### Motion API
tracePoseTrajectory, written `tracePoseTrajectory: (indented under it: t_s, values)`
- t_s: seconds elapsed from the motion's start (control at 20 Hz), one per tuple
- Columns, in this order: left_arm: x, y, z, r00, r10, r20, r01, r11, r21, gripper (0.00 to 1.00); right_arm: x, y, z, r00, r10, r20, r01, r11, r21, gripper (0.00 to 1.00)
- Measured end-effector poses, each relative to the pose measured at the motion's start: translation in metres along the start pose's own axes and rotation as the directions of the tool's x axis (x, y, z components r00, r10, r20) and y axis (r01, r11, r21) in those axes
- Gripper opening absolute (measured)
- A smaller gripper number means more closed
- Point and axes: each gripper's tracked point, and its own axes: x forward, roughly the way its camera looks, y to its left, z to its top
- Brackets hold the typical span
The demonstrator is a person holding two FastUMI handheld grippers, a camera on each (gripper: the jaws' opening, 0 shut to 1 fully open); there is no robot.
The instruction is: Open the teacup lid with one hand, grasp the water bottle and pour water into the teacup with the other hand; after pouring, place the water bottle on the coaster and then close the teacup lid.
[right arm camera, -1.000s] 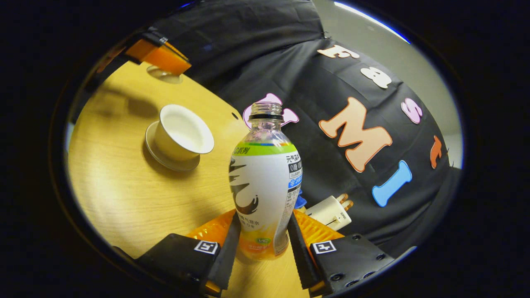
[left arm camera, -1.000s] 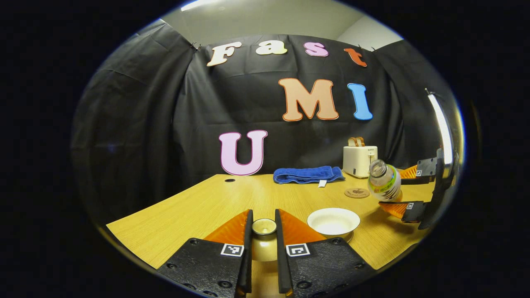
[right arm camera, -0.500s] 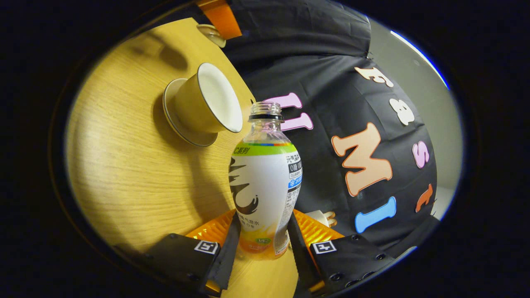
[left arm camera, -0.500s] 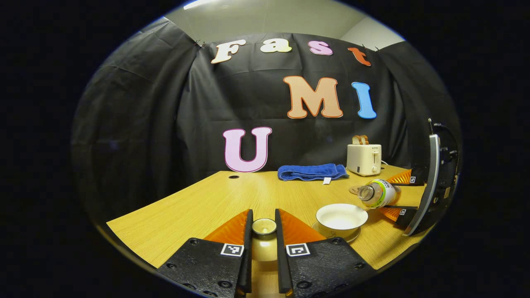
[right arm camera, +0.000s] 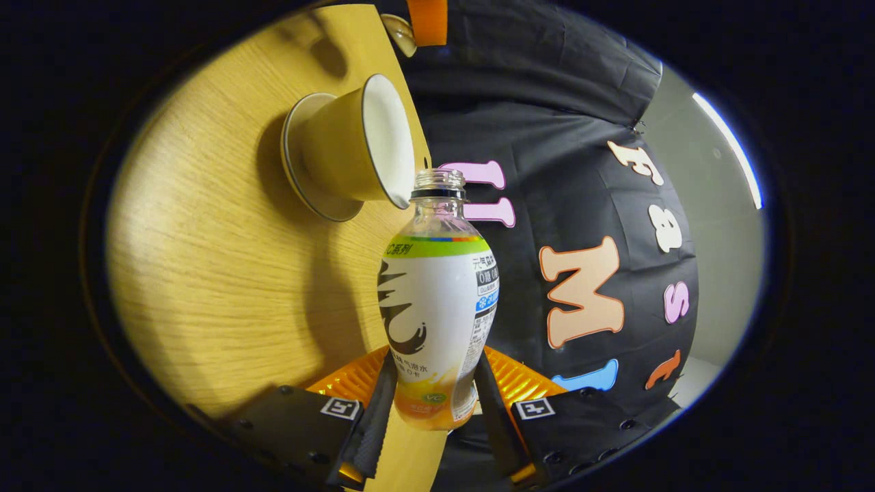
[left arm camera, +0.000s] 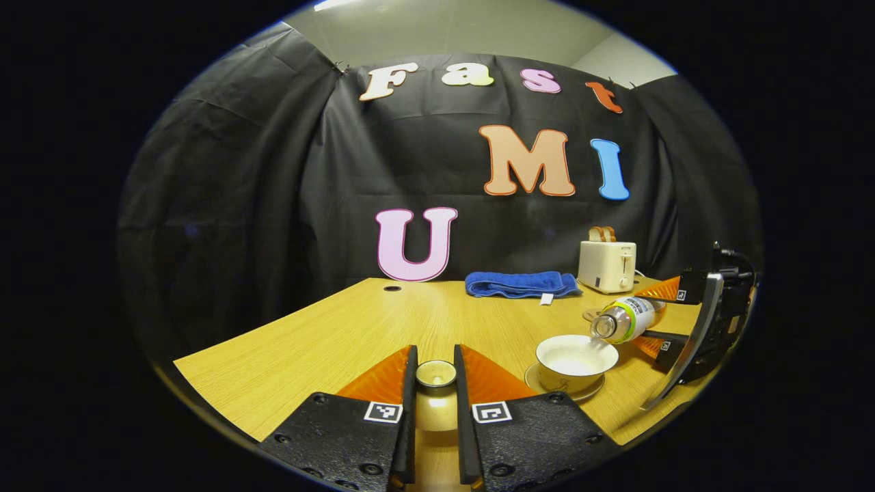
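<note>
A light wooden tabletop point(left arm camera: 328, 342) is sitting inside a booth of black cloth, with a pale ceiling showing above. Along the far edge a folded blue towel point(left arm camera: 521, 284) is lying beside a cream toaster point(left arm camera: 607, 265) holding two slices of toast.

In the left gripper view, the left gripper point(left arm camera: 435, 403) is pinching the teacup lid point(left arm camera: 435, 374) by its knob between both fingers, held near the front edge. Toward the right edge, the open teacup point(left arm camera: 576, 355) is standing on its saucer point(left arm camera: 564, 392). The water bottle point(left arm camera: 625, 320) is tilting over it, uncapped mouth just above the rim, and the coaster point(left arm camera: 590, 314) is partly peeking out behind it.

The right gripper view is showing the right gripper point(right arm camera: 432, 410) up close, its fingers pressing on the bottle's lower body, with the cup's outer wall beside the bottle's neck.
</note>
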Motion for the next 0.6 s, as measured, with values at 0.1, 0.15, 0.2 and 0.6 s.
tracePoseTrajectory:
  t_s: [0.1, 0.15, 0.2, 0.6]
  values:
    - [-0.0005, -0.0014, -0.0009, 1.000, -0.007, -0.002, 0.006, 1.000, -0.008, 0.22, -0.0003, -0.0021, 0.0007, 1.000, -0.012, 0.006, 0.012, 0.999, -0.046, 0.67]
    - [0.0002, -0.0018, -0.0022, 1.000, -0.009, -0.003, 0.009, 1.000, -0.013, 0.22, 0.0010, -0.0030, 0.0004, 1.000, -0.019, 0.010, 0.020, 0.997, -0.070, 0.67]
    - [0.0001, -0.0015, -0.0028, 1.000, -0.011, -0.005, 0.011, 1.000, -0.016, 0.22, 0.0007, -0.0039, 0.0009, 1.000, -0.026, 0.015, 0.027, 0.995, -0.092, 0.67]
    - [-0.0018, 0.0029, -0.0016, 1.000, -0.001, 0.000, 0.001, 1.000, -0.024, 0.22, 0.0016, -0.0078, 0.0056, 0.998, -0.053, 0.038, 0.060, 0.973, -0.222, 0.67]
